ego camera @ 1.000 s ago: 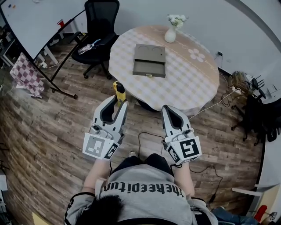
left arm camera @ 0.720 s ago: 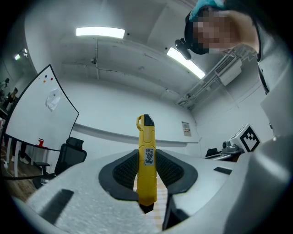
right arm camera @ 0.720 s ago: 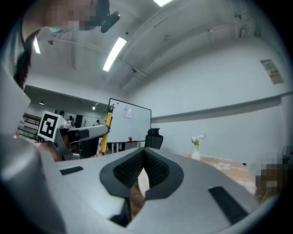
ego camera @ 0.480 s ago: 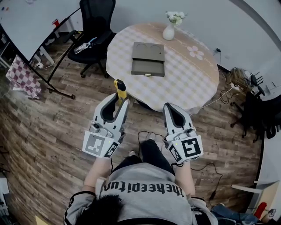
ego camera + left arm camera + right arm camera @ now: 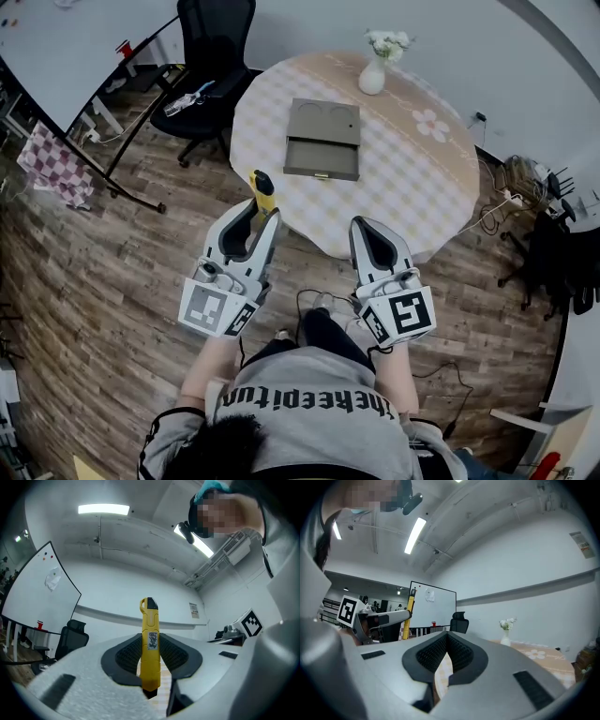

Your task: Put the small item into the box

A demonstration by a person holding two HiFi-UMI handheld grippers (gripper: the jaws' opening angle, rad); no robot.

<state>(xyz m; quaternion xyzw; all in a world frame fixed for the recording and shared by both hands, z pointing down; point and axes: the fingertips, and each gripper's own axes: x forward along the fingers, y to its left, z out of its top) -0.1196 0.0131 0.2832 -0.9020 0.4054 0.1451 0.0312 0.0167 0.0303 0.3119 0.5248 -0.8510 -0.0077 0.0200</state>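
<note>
My left gripper [image 5: 263, 212] is shut on a yellow utility knife [image 5: 262, 191], which stands upright between the jaws in the left gripper view [image 5: 150, 644]. It hovers just before the near edge of the round table [image 5: 412, 178]. An open olive-grey box [image 5: 322, 138] with a pulled-out drawer lies on the table's far half. My right gripper [image 5: 367, 232] is shut with nothing in it, at the table's near edge; its pads meet at the tips [image 5: 449, 641].
A white vase with flowers [image 5: 374, 70] stands at the table's far side. A black office chair [image 5: 214, 56] sits to the left of the table, a whiteboard stand [image 5: 84, 122] further left. Cables lie on the wooden floor at right [image 5: 487, 211].
The view has shifted slightly; both grippers have come a little closer to the table's near edge. The knife stays held in the left gripper.
</note>
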